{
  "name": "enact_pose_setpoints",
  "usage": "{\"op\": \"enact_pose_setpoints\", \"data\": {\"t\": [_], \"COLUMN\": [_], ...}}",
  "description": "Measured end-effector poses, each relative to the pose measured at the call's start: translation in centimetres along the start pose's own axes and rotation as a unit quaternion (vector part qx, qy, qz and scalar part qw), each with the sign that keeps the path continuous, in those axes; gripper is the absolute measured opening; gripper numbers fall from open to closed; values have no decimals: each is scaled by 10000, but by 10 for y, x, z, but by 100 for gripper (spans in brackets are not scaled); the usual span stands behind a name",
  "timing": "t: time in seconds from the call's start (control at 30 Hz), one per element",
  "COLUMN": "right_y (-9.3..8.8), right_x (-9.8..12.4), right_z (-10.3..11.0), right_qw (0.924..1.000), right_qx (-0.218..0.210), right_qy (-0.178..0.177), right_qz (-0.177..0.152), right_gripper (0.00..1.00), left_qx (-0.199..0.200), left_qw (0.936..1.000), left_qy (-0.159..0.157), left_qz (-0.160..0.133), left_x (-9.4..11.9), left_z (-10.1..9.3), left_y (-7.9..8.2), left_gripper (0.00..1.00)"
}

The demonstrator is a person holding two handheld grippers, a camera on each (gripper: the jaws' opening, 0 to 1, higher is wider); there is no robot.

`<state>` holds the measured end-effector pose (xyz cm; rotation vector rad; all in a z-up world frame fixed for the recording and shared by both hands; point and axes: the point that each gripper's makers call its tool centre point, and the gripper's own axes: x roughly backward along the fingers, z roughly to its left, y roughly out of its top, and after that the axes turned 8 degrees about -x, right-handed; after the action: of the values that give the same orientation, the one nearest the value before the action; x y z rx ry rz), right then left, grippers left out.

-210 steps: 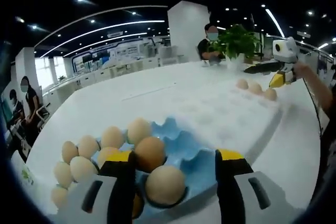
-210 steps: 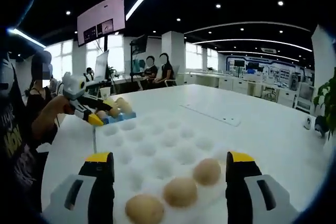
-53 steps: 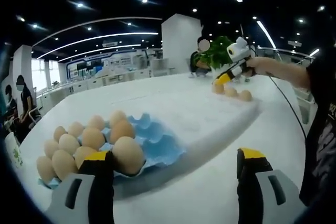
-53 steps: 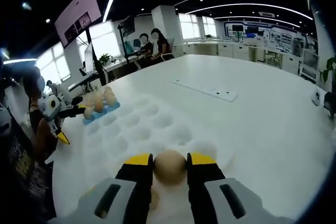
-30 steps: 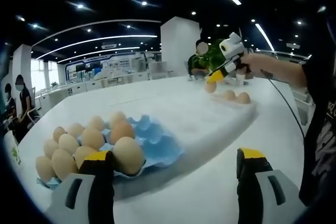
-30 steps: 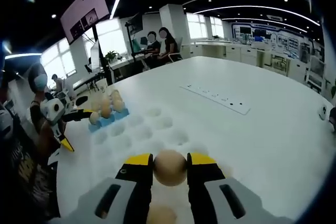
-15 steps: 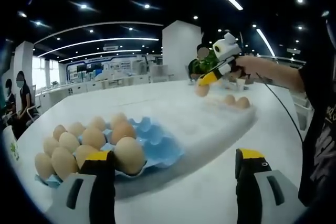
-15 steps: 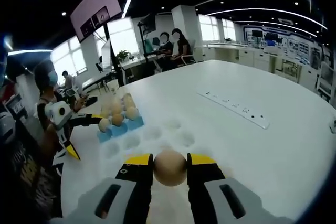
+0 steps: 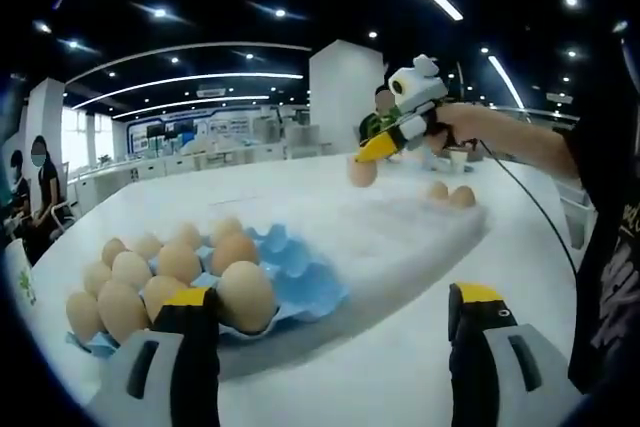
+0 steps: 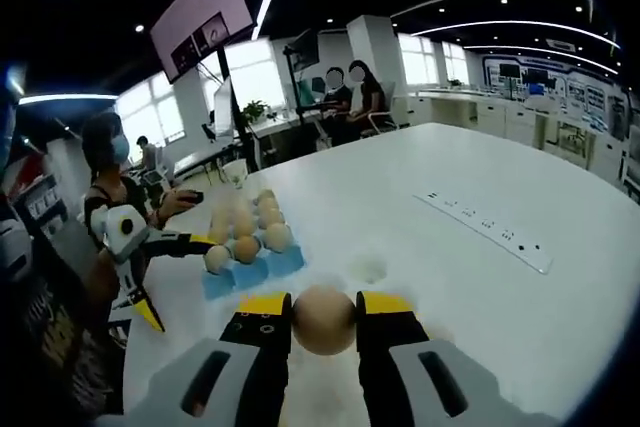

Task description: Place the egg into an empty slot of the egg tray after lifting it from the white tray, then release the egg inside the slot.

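In the right gripper view my right gripper [image 10: 324, 319] is shut on a tan egg [image 10: 324, 320], held above the white table. Ahead lies the blue egg tray [image 10: 252, 265] with several eggs, and my left gripper [image 10: 150, 312] hangs by its near side. In the left gripper view the blue egg tray [image 9: 300, 272] sits close, with several eggs on its left and bare slots on its right. My left gripper [image 9: 335, 317] is open, its jaws wide apart. The right gripper [image 9: 377, 147] carries the egg [image 9: 362, 171] over the white tray [image 9: 410, 237], where two eggs [image 9: 449, 194] stay at the far end.
A person's hand and sleeve [image 9: 540, 142] hold the right gripper. A long white strip [image 10: 480, 230] lies on the table to the right. People sit at desks [image 10: 345, 92] beyond the table, and a person [image 10: 105, 162] stands at the left. A green plant [image 9: 375, 127] is behind.
My right gripper has lifted the egg off the white tray and carried it toward the blue egg tray, which now looks nearer. The left gripper has stayed open beside the tray.
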<state>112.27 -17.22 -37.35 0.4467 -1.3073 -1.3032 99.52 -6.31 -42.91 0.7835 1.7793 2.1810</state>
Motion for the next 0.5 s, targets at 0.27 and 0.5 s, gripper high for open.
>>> {"op": "enact_pose_setpoints", "data": {"t": [0.27, 0.5], "right_y": [1, 1], "right_x": [-22, -42], "right_z": [17, 30], "right_qw": [9998, 9994], "right_qx": [70, 109], "right_qy": [189, 325], "right_qz": [45, 99], "right_gripper": [26, 26], "left_qx": [10, -13], "left_qw": [10000, 10000], "left_qy": [-3, -1], "left_qz": [-45, -58], "left_x": [1, 1], "left_z": [-9, -15], "left_y": [4, 6], "left_gripper": [97, 97]}}
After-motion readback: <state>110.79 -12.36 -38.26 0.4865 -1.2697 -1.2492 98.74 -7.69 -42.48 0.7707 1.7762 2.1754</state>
